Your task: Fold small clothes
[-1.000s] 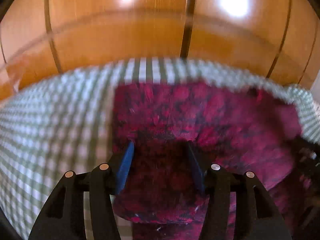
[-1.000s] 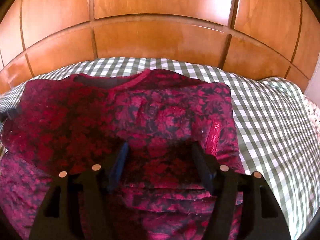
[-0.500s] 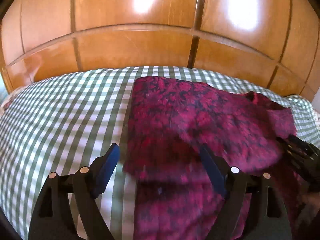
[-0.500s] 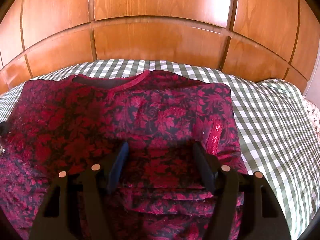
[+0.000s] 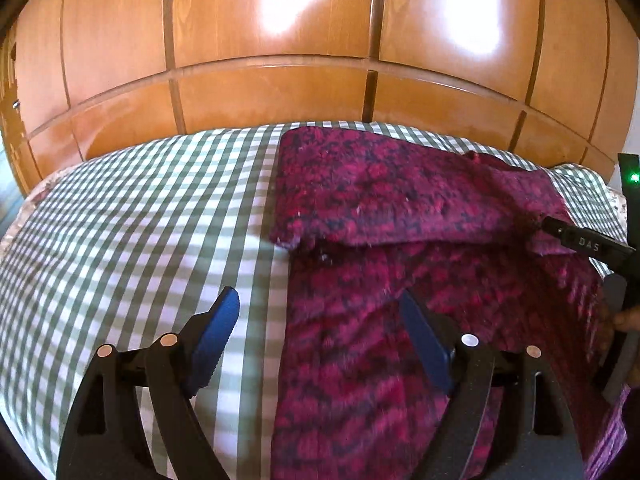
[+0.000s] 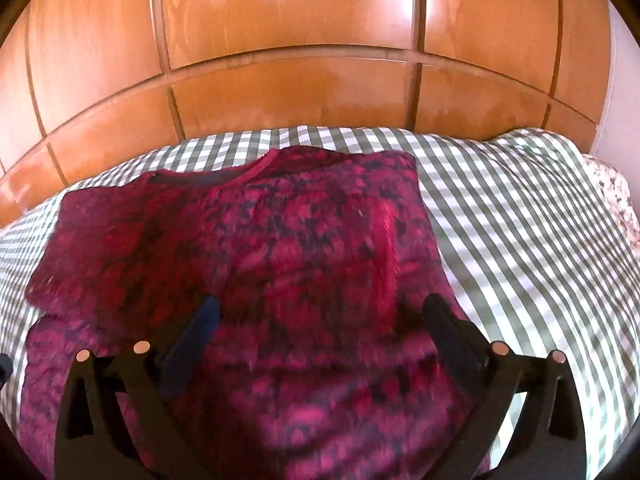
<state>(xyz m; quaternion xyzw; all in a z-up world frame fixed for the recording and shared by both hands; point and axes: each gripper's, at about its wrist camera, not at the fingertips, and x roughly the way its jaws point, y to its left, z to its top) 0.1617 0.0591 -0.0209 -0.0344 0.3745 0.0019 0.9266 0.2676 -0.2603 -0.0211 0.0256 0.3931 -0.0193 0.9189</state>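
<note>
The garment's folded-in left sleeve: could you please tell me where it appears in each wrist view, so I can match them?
Left wrist view: the folded-in sleeve lies centre-right, its cuff corner nearest the camera, beyond the open left gripper.
Right wrist view: it sits at the left edge, below the neckline.
Shared landmark: the wooden panelled wall behind the checked sheet.

A small top (image 6: 304,264) of dark red fabric with a crimson and black floral pattern lies flat on the green-and-white checked bed sheet (image 6: 520,216). Its round neckline (image 6: 256,166), edged in red, points toward the wooden headboard (image 6: 296,92). In the left wrist view, the left sleeve (image 5: 360,192) is folded inward over the body, its edge lying straight along the garment's side. Motion blur hides the finer weave.
</note>
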